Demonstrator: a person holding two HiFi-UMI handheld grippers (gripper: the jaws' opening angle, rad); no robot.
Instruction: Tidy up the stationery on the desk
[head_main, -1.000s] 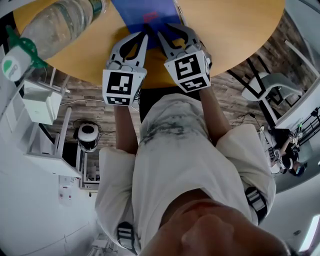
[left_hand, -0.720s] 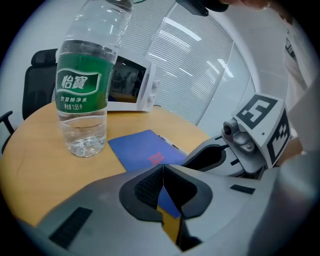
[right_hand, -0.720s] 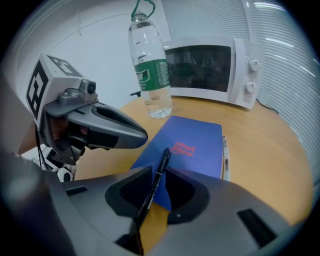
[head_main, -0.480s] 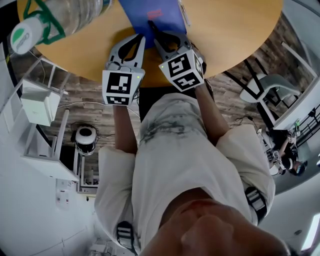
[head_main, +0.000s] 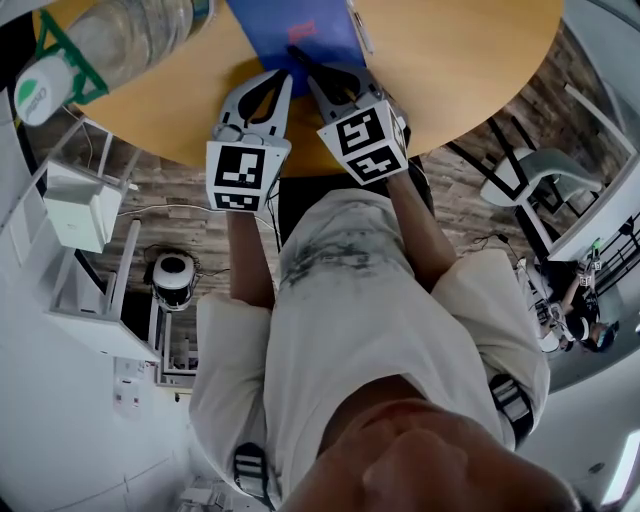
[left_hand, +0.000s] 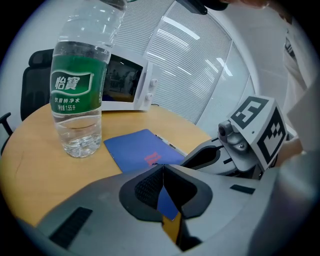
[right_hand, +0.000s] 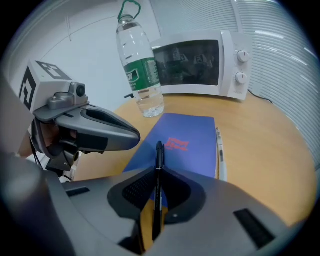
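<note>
Pinching a pen (right_hand: 159, 186) lengthwise, right tongs (right_hand: 159, 172) may let it slide onto the notebook (right_hand: 187, 135), mid-frame. Nearby left tongs (left_hand: 163, 172) sit closed, empty.

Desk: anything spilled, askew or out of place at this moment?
Nothing is spilled or damaged. The bottle stands upright beside the notebook, and a white pen lies along the notebook's edge. The right gripper holds a black pen. Only the microwave seems unusual on a desk.

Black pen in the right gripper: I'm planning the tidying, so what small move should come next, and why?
Probably lower the black pen beside the white pen along the blue notebook: the right gripper is shut on it, poised over that notebook.
</note>
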